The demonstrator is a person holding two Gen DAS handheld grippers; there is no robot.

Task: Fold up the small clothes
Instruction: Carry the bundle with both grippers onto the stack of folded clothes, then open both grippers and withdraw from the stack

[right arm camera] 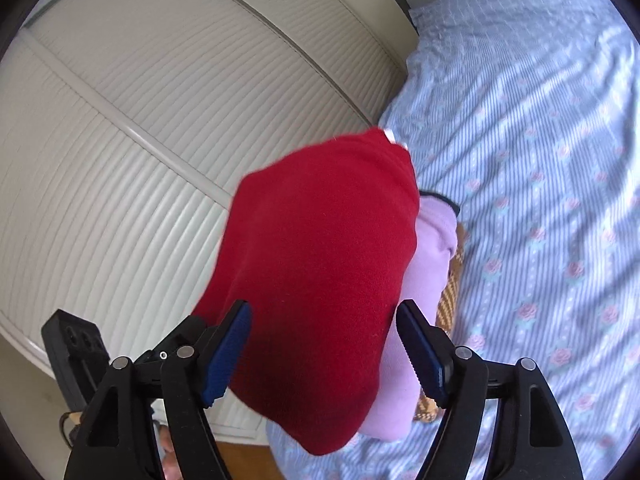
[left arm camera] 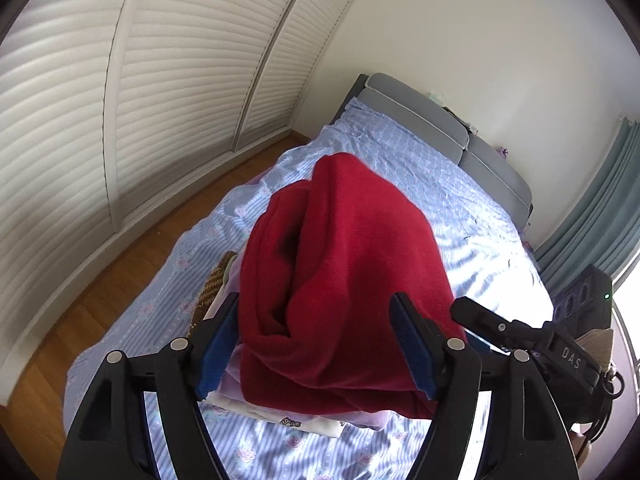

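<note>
A folded red fleece garment lies on top of a pile of folded clothes on the bed. Under it I see a lilac garment, a white printed piece and a brown knitted item. My left gripper is open, its blue pads on either side of the red garment's near end, not pressing on it. My right gripper is likewise open around another edge of the red garment. In the left wrist view the right gripper's black body shows at the right.
The bed carries a blue striped sheet with roses and a grey headboard. White louvred wardrobe doors stand along the bed's left side beyond a strip of wooden floor. A grey-green curtain hangs at the far right.
</note>
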